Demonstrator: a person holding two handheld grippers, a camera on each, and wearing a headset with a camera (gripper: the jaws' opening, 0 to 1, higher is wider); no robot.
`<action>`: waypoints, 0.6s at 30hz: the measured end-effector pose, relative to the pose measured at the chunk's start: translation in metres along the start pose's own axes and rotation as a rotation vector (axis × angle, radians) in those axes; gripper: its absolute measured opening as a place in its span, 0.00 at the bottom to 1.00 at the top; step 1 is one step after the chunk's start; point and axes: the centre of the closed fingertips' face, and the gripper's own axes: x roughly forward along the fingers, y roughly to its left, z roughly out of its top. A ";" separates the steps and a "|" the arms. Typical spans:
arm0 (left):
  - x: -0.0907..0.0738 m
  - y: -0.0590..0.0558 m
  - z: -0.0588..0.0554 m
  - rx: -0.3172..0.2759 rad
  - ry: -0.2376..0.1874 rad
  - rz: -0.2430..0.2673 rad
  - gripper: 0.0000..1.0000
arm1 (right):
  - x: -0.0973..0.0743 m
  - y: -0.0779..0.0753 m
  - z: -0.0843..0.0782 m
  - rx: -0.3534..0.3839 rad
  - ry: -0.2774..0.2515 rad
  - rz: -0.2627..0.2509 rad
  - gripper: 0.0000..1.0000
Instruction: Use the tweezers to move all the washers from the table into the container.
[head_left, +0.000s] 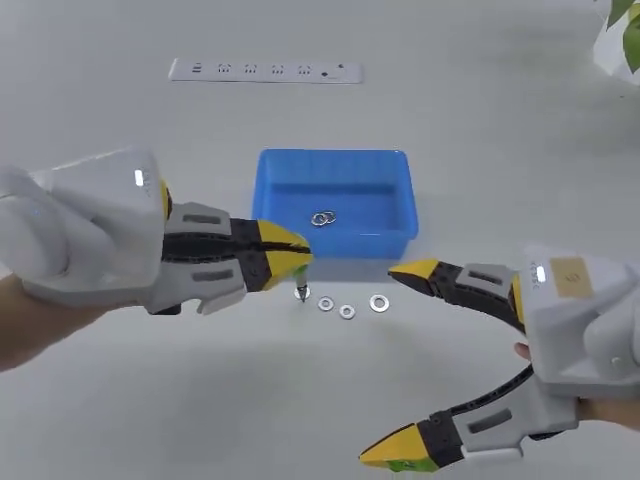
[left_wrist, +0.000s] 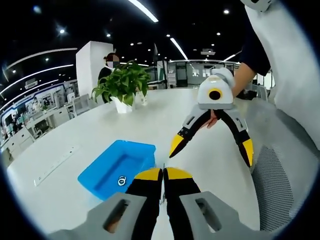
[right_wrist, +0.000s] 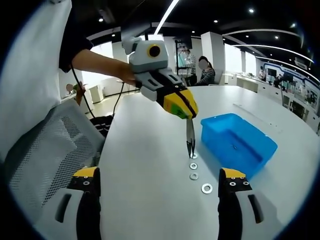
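1. Washers (head_left: 347, 312): short row on the table (head_left: 150, 400), just beside the container (head_left: 335, 155) near wall, bare tabletop around.
2. Left gripper (head_left: 300, 262): clenched on the tweezers (head_left: 301, 290), tips down at the row's left end.
3. Right gripper (head_left: 395, 365): jaws spread wide, holding nothing, near the row.
4. Container holds two more washers, touching.

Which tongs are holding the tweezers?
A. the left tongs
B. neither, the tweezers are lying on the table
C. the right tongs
A: the left tongs are shut on the tweezers, whose tip points down by the washers on the table, while the right tongs stand wide open.
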 end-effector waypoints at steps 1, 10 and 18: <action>0.000 0.000 0.000 -0.017 0.001 -0.011 0.05 | 0.002 -0.002 0.002 -0.002 -0.002 0.005 0.98; 0.000 0.003 -0.001 -0.037 0.031 -0.065 0.05 | 0.023 -0.022 0.022 -0.012 -0.024 0.020 0.87; 0.001 0.001 -0.002 -0.025 0.050 -0.097 0.05 | 0.046 -0.027 0.024 -0.087 0.022 0.089 0.71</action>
